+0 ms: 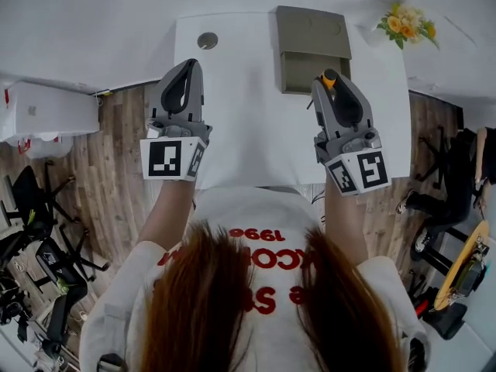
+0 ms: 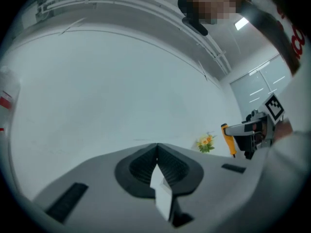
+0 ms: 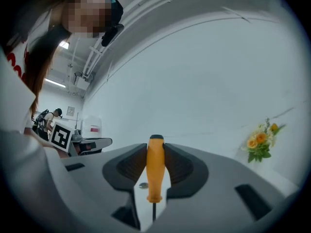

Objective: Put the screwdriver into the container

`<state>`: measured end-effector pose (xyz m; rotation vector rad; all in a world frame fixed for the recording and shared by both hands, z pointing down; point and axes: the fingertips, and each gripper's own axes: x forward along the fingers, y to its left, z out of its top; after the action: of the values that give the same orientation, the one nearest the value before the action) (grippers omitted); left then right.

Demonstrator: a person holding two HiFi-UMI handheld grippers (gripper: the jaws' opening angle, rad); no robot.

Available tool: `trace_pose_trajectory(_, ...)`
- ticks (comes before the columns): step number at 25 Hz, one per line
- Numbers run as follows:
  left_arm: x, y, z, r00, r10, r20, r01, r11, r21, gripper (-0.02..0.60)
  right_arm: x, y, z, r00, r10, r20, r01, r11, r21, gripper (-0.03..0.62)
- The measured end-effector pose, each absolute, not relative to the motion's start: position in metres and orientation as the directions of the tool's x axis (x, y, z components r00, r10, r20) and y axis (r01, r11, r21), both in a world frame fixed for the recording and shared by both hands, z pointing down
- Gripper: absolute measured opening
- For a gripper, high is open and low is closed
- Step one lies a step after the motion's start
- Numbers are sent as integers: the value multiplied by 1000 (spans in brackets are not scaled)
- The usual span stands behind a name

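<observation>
By the near right corner of the olive-green rectangular container [image 1: 312, 45] on the white table [image 1: 240, 130], the right gripper [image 1: 332, 84] is clamped on the orange-handled screwdriver [image 3: 155, 169], handle tip up, metal shaft down, not in the container yet. The left gripper [image 2: 156, 148] is well left of the container, jaws pressed together, nothing between them.

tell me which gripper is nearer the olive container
Right. The right gripper, holding the screwdriver, is at the container's near edge; the left gripper is off to its left.
</observation>
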<state>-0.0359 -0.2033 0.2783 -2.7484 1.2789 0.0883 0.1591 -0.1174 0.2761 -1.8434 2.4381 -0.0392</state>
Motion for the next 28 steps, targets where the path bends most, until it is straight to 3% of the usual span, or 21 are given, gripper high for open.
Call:
trace_pose_trajectory(11,35,-188,290,765,-638,-88,-643,-764,-45,8,214,-70,277,-118,-992,-33,-988,121,-96,114)
trace_pose_trajectory(28,72,-216,338,779,-627,-8,-627,-779,-19,8,241,-121,337,-145,-988,62,-982,136,-134,114)
